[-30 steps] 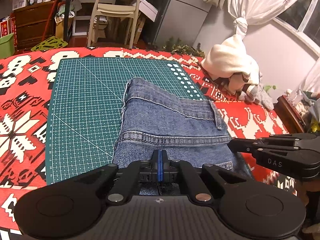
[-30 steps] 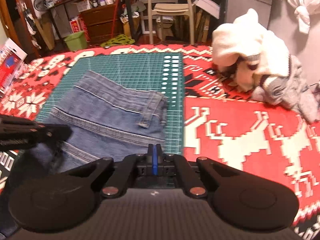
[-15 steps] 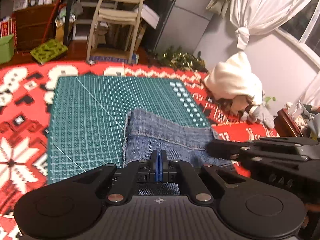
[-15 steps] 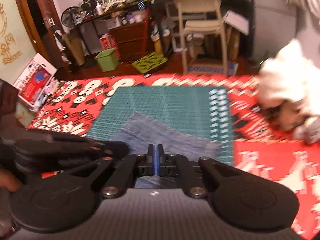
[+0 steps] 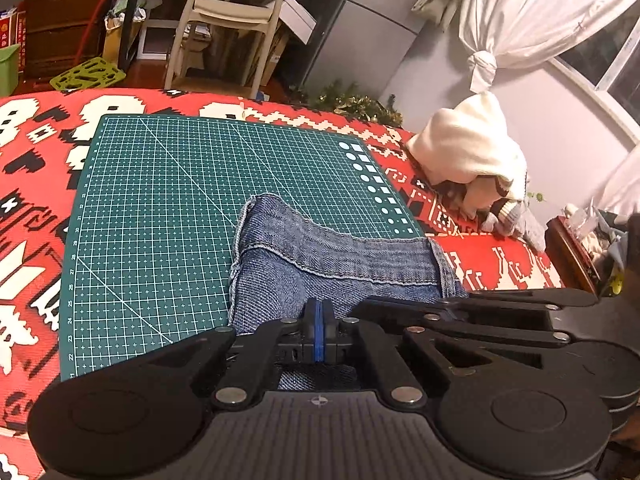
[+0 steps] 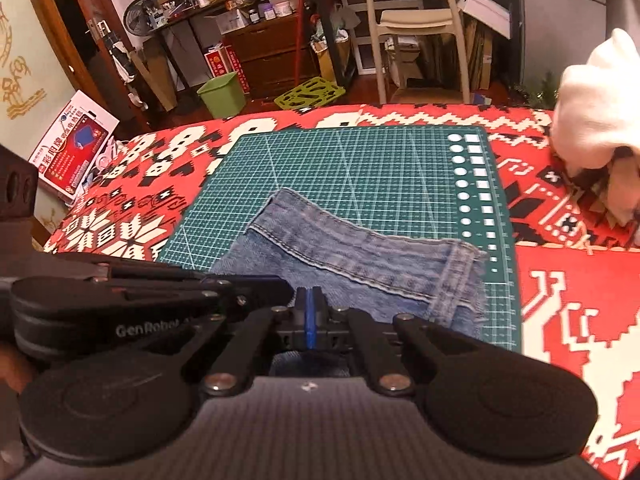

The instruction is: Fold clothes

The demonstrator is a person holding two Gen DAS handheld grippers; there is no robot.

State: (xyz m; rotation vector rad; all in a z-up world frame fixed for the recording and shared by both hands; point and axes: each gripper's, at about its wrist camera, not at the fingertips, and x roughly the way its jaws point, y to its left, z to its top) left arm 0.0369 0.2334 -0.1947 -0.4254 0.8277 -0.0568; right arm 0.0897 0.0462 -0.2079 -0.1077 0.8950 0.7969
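Fingers of the left gripper (image 5: pixel 318 326) sit pressed together, their blue pads meeting in a thin line, with denim showing just behind and under them; whether cloth is pinched between them cannot be told. The right gripper (image 6: pixel 308 322) looks the same in its own view: pads closed, fabric directly beneath. Each tool appears in the other's camera, the right gripper at 3 o'clock of the left view, the left at 9 o'clock of the right view, so the two sit just beside each other. From the fingertips the folded jeans (image 5: pixel 336 256) spread toward 12 o'clock, a stitched hem running across the top layer. They lie on a green cutting mat (image 5: pixel 168 200), near its right edge. Under the mat spreads a red patterned blanket (image 6: pixel 580 280). A pile of white clothes (image 5: pixel 468 152) lies at 2 o'clock, well apart from the jeans.
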